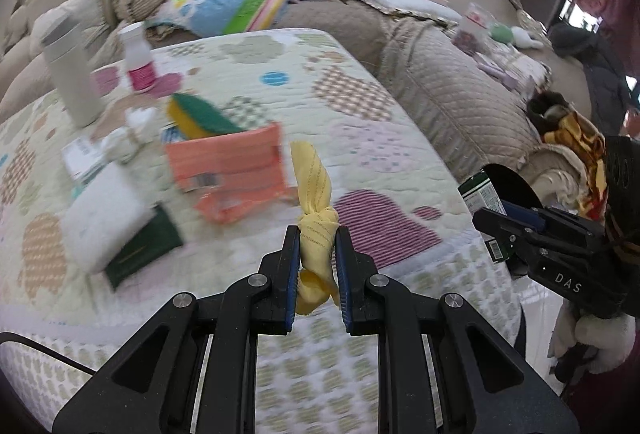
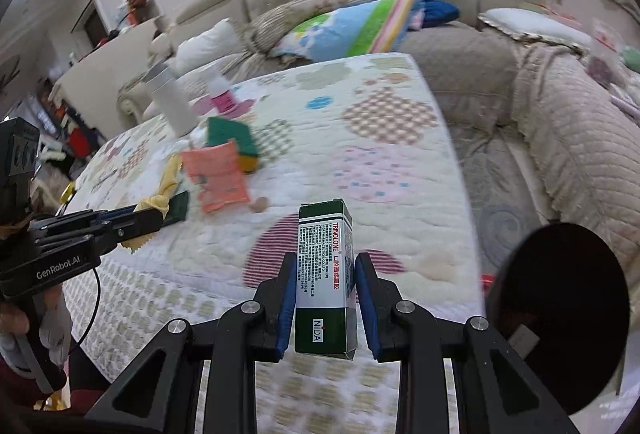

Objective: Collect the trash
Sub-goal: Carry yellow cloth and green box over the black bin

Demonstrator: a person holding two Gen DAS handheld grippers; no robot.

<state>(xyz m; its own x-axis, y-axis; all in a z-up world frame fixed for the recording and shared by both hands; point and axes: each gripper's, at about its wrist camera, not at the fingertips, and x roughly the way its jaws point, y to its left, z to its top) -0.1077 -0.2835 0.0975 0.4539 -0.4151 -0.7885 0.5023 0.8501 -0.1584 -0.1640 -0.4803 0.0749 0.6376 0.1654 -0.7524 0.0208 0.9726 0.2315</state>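
My left gripper (image 1: 317, 234) is shut on a knotted yellow cloth scrap (image 1: 314, 202) and holds it above the quilted table (image 1: 360, 114). My right gripper (image 2: 325, 262) is shut on a green and white medicine box (image 2: 325, 274), held above the table's near edge; the box also shows in the left wrist view (image 1: 482, 194). A round black bin (image 2: 560, 314) sits just right of the right gripper, beside the table. An orange packet (image 1: 228, 170), a green and yellow sponge (image 1: 200, 114), a dark green box (image 1: 140, 254) and crumpled white paper (image 1: 124, 142) lie on the table.
A white thermos (image 1: 68, 70) and a pink-labelled bottle (image 1: 138, 58) stand at the table's far left. A white tissue pack (image 1: 104, 210) lies near the dark green box. A beige sofa (image 1: 440, 82) with pillows and a striped blanket wraps around the table's far and right sides.
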